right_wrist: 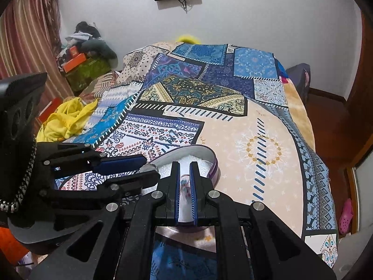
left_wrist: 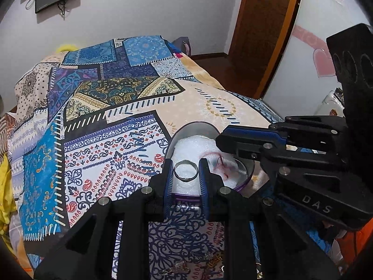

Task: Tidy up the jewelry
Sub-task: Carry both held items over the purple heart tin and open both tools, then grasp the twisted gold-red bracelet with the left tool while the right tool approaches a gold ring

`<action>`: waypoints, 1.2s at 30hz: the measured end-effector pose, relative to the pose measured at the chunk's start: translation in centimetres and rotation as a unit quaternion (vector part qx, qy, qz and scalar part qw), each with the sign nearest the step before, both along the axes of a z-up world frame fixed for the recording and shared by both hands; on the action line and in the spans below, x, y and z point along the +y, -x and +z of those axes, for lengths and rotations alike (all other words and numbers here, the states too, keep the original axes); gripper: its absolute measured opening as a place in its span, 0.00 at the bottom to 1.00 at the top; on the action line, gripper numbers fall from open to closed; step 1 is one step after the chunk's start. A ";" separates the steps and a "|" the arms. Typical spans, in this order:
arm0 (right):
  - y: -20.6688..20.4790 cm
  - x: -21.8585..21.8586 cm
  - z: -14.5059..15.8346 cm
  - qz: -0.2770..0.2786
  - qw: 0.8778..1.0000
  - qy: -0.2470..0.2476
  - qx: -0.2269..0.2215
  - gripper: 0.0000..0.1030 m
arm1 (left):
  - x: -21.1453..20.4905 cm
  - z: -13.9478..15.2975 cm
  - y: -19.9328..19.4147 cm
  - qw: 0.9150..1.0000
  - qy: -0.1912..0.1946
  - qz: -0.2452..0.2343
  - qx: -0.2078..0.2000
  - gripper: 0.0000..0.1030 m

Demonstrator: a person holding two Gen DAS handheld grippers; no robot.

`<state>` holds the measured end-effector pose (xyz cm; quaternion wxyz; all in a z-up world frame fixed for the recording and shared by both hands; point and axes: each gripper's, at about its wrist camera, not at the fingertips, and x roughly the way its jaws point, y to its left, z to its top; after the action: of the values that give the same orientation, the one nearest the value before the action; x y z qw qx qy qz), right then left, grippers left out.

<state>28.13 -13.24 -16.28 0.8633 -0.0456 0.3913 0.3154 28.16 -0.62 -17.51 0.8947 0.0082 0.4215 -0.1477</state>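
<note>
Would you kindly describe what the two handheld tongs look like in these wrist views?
Both tongs are matte black plastic linkages with triangular cut-outs and round silver pivot pins. The left tongs and right tongs each end in flat fingers faced with ribbed blue pads. The right unit's body bears pale raised letters "DAS". A metal chain hangs beside the left unit's body.

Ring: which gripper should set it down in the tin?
Left. The ring sits between the left gripper fingers, over the white foam in the tin. The right gripper is nearly closed over the tin's other side, away from the ring.
</note>
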 end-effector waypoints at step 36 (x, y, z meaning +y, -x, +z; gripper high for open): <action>9.0 -1.1 4.2 -0.045 0.997 0.012 -0.064 0.32 | 3.8 5.4 11.1 0.997 0.000 0.072 -0.036 0.45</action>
<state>19.14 -14.37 -12.12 0.8995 -0.0583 0.3402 0.2677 17.04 3.18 -12.07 0.9175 -0.0170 0.3887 -0.0823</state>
